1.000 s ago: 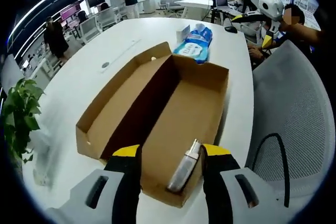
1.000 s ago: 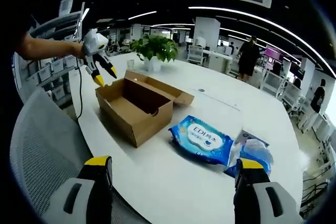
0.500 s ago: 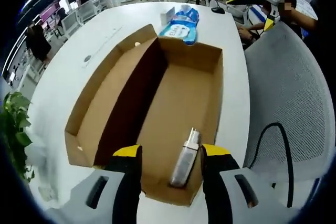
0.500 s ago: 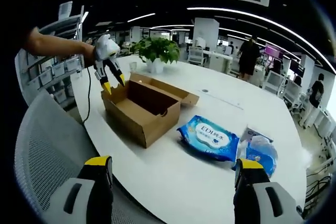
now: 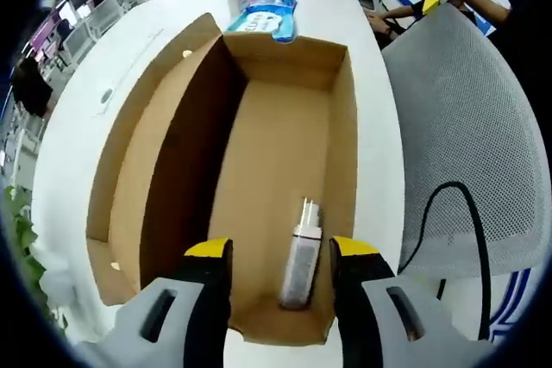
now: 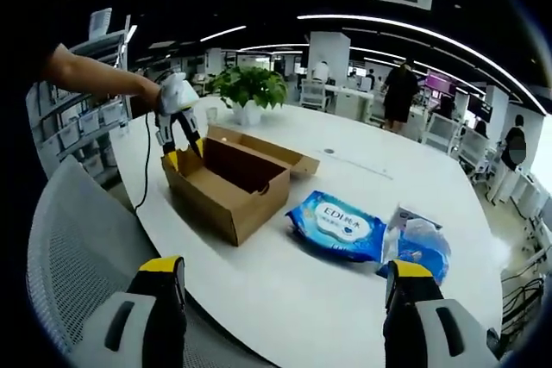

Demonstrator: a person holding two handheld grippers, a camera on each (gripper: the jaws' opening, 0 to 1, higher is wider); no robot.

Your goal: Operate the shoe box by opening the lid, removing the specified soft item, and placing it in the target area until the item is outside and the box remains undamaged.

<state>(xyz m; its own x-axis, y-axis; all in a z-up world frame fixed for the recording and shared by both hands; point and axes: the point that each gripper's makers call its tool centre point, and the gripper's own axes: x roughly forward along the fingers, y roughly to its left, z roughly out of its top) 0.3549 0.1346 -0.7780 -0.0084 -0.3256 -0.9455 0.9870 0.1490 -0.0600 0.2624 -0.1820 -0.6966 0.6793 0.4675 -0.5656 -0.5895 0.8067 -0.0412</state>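
Observation:
The cardboard shoe box [image 5: 259, 152] lies open on the white table, its lid [image 5: 129, 170] folded out flat along the left side. A small silvery tube with a white cap [image 5: 301, 258] lies on the box floor by the near end wall. My left gripper [image 5: 280, 252] hangs open over that end, and the tube shows between its yellow jaw tips. In the right gripper view the box [image 6: 228, 183] stands at the left, with the left gripper [image 6: 183, 154] dipping into its far end. My right gripper [image 6: 285, 273] stays open and empty, well short of the box.
A blue wipes pack [image 6: 336, 226] and a clear plastic pack [image 6: 414, 243] lie right of the box. A potted plant [image 6: 246, 88] stands behind it. A grey mesh chair [image 5: 466, 127] with a black cable [image 5: 448, 230] borders the table edge. People stand in the background.
My left gripper has come down and forward over the box's near end, so the tube now sits closer between the jaws. The right gripper has hardly moved.

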